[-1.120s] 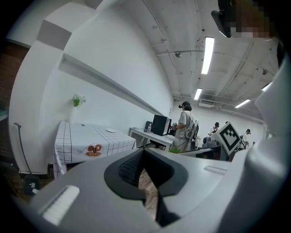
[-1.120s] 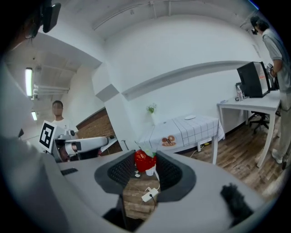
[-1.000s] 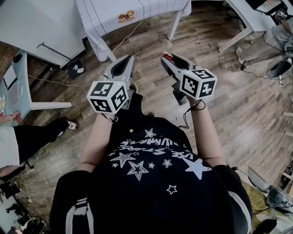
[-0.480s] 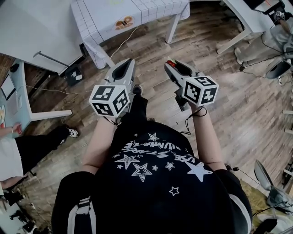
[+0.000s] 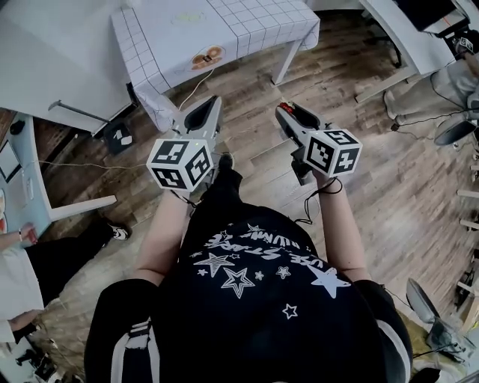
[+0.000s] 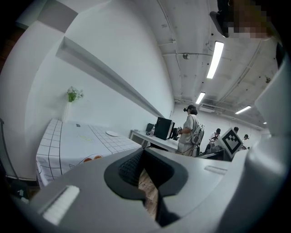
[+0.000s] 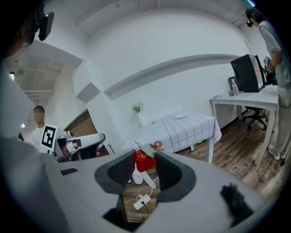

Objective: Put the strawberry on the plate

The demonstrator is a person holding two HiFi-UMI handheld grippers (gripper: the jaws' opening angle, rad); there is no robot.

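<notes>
Steadily carry the strawberry [image 7: 144,160], pinched in the right tongs [image 7: 145,167], to the checked desk [image 5: 247,22] at frame top; left tongs [image 6: 144,157] pressed together, empty.

the person wears a black t-shirt [image 5: 254,314] printed with white stars, some solid and some outlined, and a curved line of white lettering. its short sleeves [image 5: 127,348] carry white stripes. the left gripper [image 5: 211,105] and right gripper [image 5: 285,112] have smooth grey shells, each backed by a white cube [image 5: 179,161] of black square markers. dark ribbed pads [image 7: 122,170] line the jaws. a thin black cable [image 5: 308,206] loops off the right one.
</notes>
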